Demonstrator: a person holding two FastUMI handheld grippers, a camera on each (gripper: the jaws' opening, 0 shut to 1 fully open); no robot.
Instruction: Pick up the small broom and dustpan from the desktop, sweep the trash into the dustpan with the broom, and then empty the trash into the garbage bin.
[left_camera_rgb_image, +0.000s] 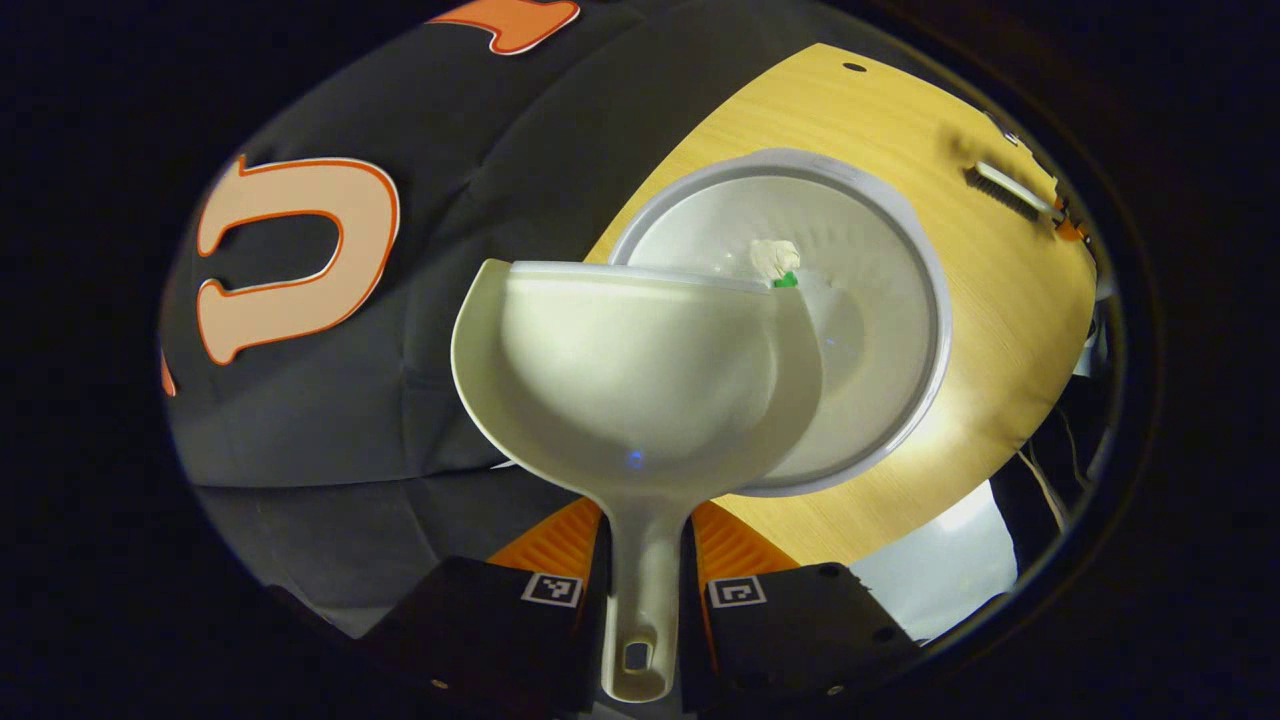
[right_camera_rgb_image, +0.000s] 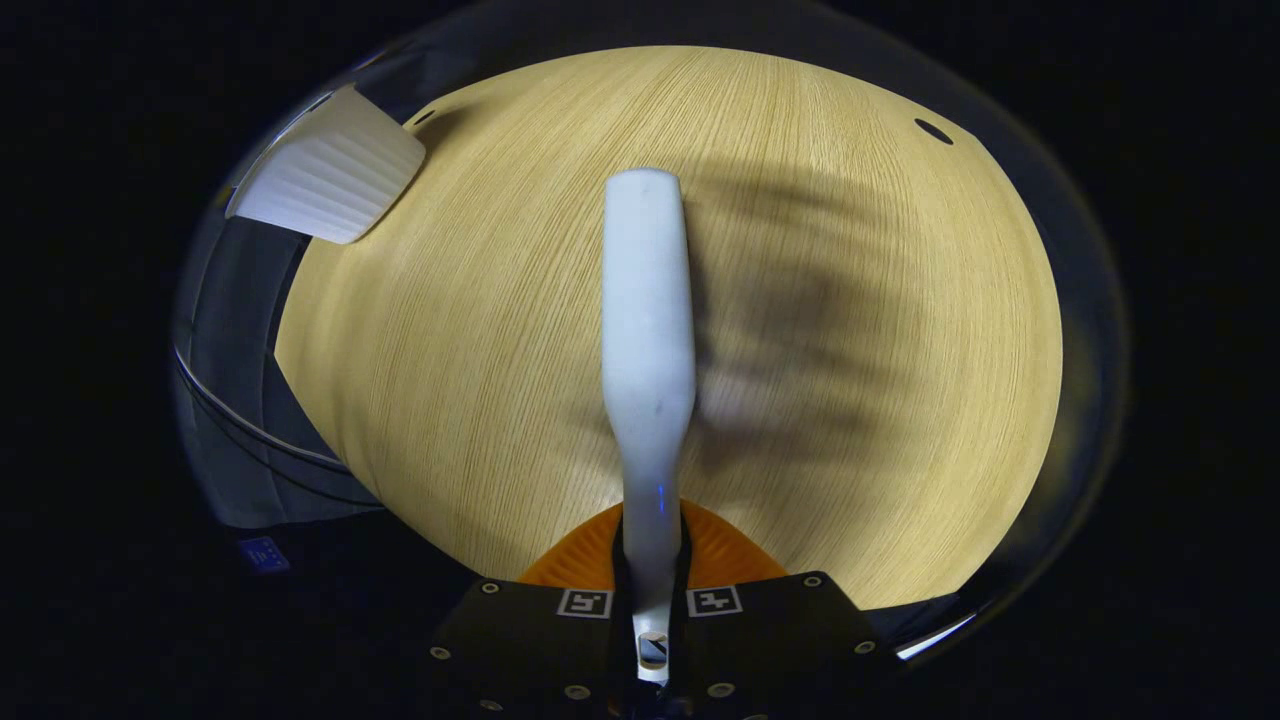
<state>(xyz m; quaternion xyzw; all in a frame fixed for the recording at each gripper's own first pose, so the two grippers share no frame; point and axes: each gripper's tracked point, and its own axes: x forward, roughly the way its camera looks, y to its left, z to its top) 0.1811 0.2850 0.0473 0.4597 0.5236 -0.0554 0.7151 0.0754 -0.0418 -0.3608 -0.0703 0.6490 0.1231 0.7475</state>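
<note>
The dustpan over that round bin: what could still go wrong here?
1. The dustpan overlaps only one side of the garbage bin; anything left in the pan might slide past the rim onto the desktop.
2. The left tongs grip only the thin handle, so the pan could twist.
3. The broom in the right tongs hangs low and may scrape the desk.

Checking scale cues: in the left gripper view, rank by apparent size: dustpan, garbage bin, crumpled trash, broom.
1. Garbage bin and dustpan: about alike; the dustpan is nearer the camera and covers part of the bin, so no ranking.
2. Broom, far off on the desktop.
3. Crumpled trash, in the bin.
</note>
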